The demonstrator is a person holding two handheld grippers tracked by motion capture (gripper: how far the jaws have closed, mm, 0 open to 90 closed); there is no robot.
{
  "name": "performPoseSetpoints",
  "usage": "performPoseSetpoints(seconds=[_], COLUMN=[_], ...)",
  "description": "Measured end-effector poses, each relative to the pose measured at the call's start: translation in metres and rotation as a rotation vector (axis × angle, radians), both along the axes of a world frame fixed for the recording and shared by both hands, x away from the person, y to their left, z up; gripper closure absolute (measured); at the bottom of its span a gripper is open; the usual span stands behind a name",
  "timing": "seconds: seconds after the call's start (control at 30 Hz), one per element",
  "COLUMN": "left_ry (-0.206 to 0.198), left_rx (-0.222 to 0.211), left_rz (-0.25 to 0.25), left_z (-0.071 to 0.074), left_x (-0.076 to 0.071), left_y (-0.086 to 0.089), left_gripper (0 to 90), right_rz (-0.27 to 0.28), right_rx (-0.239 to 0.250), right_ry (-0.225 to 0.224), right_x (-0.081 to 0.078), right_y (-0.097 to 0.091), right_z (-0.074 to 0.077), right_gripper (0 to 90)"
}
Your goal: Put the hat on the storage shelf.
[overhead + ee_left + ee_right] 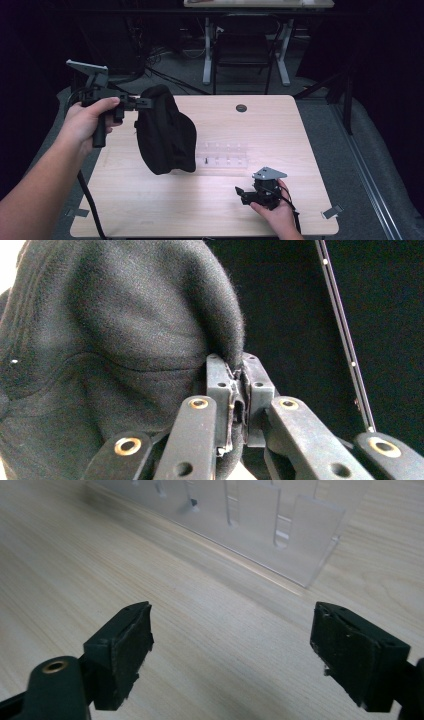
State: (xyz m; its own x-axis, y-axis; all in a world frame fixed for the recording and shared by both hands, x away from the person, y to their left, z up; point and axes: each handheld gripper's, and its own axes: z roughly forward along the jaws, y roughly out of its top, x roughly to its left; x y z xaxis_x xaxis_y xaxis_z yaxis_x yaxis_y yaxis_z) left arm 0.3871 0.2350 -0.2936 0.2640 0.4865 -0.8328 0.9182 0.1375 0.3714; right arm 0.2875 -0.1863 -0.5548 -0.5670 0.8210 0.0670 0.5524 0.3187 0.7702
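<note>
This looks like a lab or a recording room. A bare wooden table (pixel 150 210) stands on grey carpet (pixel 370 165), with black curtains (pixel 390 60) around it. Behind it, cables (pixel 165 60) lie on the floor near a second desk (pixel 250 30) with white legs.

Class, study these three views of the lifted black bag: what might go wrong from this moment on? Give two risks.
1. The left gripper pinches only a thin fold at the top of the black bag; the fabric might slip out and the bag drop.
2. The bag hangs close beside the clear plastic rack, so a swing could knock it. The right gripper stands open, supporting nothing.
</note>
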Motion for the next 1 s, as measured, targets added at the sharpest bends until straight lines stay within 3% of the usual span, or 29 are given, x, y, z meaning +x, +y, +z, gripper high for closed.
performPoseSetpoints(seconds=[0.17,0.47,0.77,1.0], left_ry=[0.004,0.013,0.016,0.021], left_rx=[0.004,0.017,0.009,0.05], left_rz=[-0.003,-0.007,-0.003,-0.003], left_z=[-0.003,-0.007,-0.012,-0.014], left_x=[0.005,0.015,0.025,0.031], left_y=[-0.009,-0.021,-0.028,-0.037], left_gripper=[85.2,85.2,85.2,85.2], right_rz=[0.003,0.016,0.039,0.044], right_rx=[0.04,0.012,0.017,0.015], right_ry=[0.016,0.012,0.007,0.016], right_x=[0.001,0.001,-0.001,0.0], right_y=[-0.003,-0.004,-0.007,-0.008], right_z=[0.003,0.002,0.005,0.005], right_gripper=[14.7,14.1,14.3,14.7])
